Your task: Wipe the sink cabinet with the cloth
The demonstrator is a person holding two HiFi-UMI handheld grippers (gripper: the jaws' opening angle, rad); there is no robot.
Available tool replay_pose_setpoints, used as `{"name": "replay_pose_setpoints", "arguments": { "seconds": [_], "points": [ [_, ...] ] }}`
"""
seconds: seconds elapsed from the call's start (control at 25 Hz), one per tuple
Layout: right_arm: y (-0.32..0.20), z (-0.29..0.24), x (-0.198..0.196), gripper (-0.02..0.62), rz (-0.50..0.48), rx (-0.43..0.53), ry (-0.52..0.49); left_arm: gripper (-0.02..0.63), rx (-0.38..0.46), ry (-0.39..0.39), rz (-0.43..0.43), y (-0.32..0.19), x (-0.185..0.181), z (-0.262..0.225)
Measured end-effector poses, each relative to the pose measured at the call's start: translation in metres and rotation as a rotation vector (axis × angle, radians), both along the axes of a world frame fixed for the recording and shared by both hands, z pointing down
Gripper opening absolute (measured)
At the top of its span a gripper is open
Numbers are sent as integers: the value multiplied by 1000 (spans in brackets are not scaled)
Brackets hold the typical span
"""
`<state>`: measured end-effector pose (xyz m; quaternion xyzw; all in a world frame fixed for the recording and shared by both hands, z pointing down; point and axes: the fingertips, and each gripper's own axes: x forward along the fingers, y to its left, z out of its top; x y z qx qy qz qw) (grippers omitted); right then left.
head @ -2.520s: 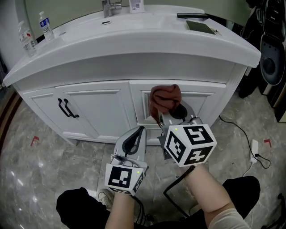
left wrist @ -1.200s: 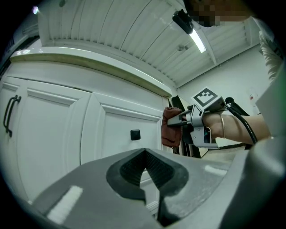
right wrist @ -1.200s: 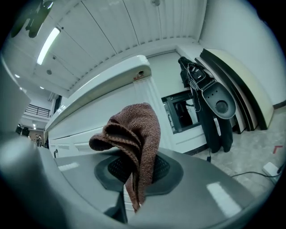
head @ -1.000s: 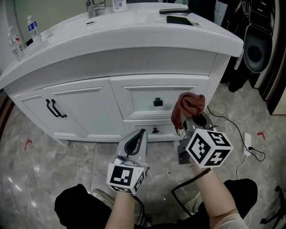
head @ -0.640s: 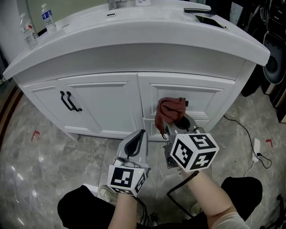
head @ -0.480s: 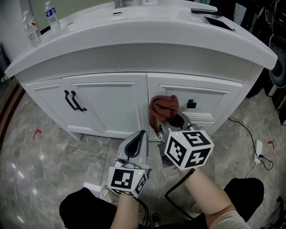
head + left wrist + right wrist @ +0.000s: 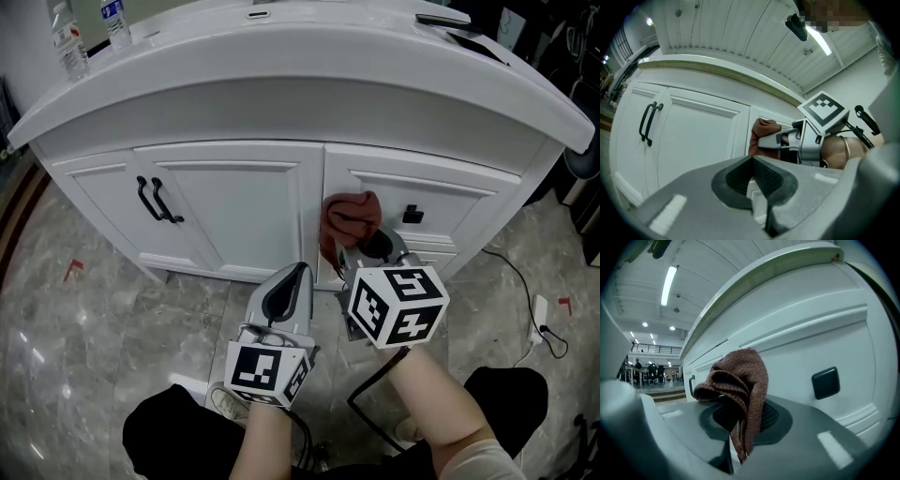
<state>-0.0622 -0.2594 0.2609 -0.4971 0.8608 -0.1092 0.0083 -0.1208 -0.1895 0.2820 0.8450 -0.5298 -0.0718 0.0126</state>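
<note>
Right tool point(image 7: 361, 248): clamped on brown cloth point(image 7: 350, 218), bunched above its tips, facing sink cabinet point(image 7: 234, 211); drawer knob point(image 7: 411, 215) now right of tool, a second ago left. Left tool point(image 7: 298, 270): closed, empty, alongside. Right gripper view alone: cloth tail pinched between jaws.

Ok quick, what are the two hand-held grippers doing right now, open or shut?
Left hand-held gripper: shut, holding nothing.
Right hand-held gripper: shut on the brown cloth.

Cloth point(image 7: 349, 217) up front of the sink cabinet point(image 7: 234, 202)
It sits left of the drawer knob point(image 7: 411, 215), right of the door handles point(image 7: 159, 199).
</note>
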Motion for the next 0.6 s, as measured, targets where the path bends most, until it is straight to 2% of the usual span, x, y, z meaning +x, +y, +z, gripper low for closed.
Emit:
{"name": "replay_pose_setpoints", "arguments": {
  "seconds": [0.08, 0.24, 0.4, 0.6],
  "points": [
    [-1, 2, 12, 84, 31, 4, 36, 0, -7, 5, -5, -1, 1, 1],
    [-5, 5, 43, 81, 105, -18, 43, 0, -9, -8, 19, -1, 15, 7],
    [-3, 8, 54, 78, 142, -3, 79, 0, -12, -21, 42, -1, 29, 7],
    [2, 11, 64, 78, 181, -37, 20, 0, -4, -21, 51, -1, 37, 3]
  ]
}}
